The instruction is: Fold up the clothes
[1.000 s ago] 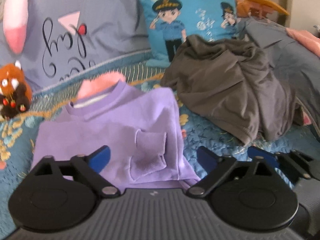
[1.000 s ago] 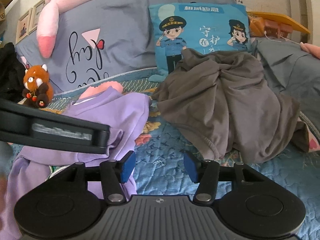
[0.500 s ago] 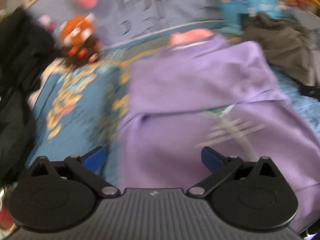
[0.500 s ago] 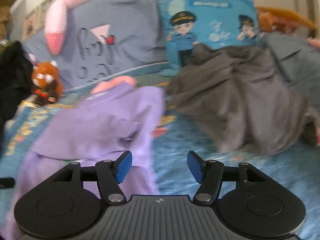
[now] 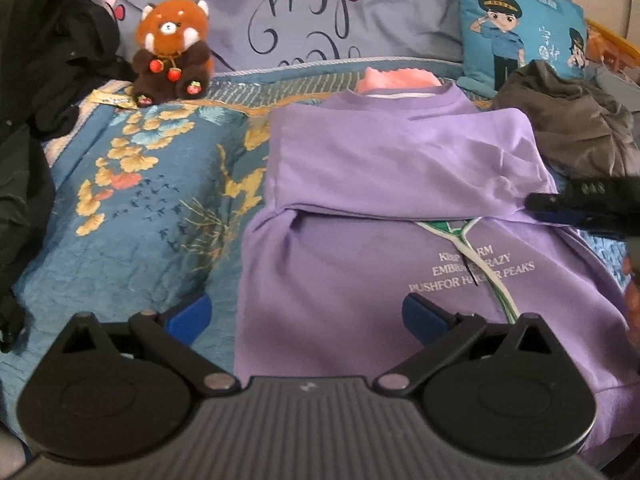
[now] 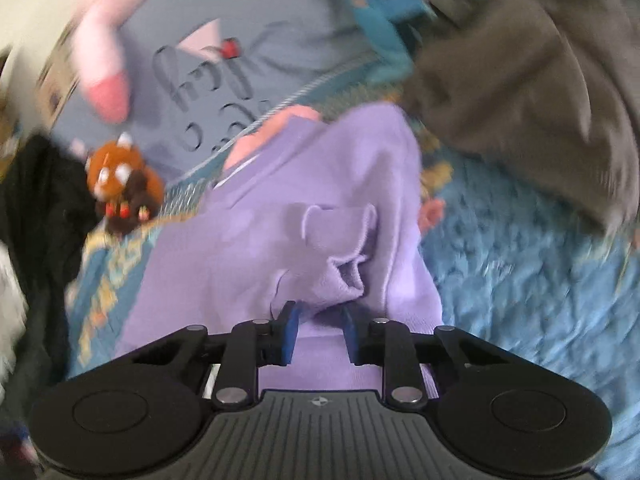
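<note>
Jaws closing on purple sweatshirt (image 6: 320,248) – blue floral quilt (image 5: 132,216), pillows

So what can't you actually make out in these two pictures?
- Sweatshirt print, left view: a fold covers its top and the middle letters are unclear.
- Right gripper, right view: jaws closing around purple cloth; blur hides whether they press it.
- Blue cushion, right view: smeared by blur.

Soft daylight, fisheye edges, right view motion-blurred
</note>
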`<action>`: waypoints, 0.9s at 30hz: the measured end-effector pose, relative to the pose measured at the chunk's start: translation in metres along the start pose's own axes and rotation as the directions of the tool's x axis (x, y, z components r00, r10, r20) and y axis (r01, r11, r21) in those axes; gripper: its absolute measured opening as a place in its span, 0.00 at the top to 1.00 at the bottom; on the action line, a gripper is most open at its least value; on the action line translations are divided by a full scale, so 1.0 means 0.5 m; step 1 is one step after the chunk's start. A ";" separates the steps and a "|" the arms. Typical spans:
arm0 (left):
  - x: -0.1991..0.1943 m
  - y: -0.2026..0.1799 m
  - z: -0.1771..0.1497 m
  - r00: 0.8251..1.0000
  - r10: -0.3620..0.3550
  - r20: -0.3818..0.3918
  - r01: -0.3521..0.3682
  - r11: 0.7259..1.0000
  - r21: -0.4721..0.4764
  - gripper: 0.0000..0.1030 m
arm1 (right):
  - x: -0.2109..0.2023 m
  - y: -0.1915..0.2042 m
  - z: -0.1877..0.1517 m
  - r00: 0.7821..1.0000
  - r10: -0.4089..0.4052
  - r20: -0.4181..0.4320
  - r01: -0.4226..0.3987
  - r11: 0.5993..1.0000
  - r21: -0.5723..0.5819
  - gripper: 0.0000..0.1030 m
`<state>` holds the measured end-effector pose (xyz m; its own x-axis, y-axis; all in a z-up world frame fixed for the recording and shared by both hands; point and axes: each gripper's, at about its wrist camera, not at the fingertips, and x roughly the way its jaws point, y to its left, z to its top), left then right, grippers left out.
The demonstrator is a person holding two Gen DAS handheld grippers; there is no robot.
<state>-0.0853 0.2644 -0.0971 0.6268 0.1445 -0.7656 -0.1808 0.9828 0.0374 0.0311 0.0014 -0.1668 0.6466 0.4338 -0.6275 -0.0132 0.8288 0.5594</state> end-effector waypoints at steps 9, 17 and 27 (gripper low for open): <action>0.009 0.021 -0.008 1.000 -0.021 -0.006 0.021 0.999 -0.038 0.00 | -0.050 0.065 0.008 0.989 0.036 0.145 -0.021 0.994 -0.110 0.95; 0.010 0.020 -0.009 0.999 -0.032 -0.009 0.031 0.999 -0.040 0.00 | -0.043 0.060 0.038 0.983 -0.067 0.170 0.099 0.977 -0.190 1.00; 0.009 0.013 -0.011 0.999 -0.038 -0.005 0.038 0.999 -0.028 0.00 | -0.032 -0.012 0.050 0.990 0.034 0.138 -0.046 0.996 0.083 0.61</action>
<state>-0.0878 0.2707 -0.1037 0.6296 0.1067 -0.7695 -0.1781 0.9840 -0.0093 0.0400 -0.0196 -0.1467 0.7449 0.4090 -0.5271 0.0201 0.7760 0.6304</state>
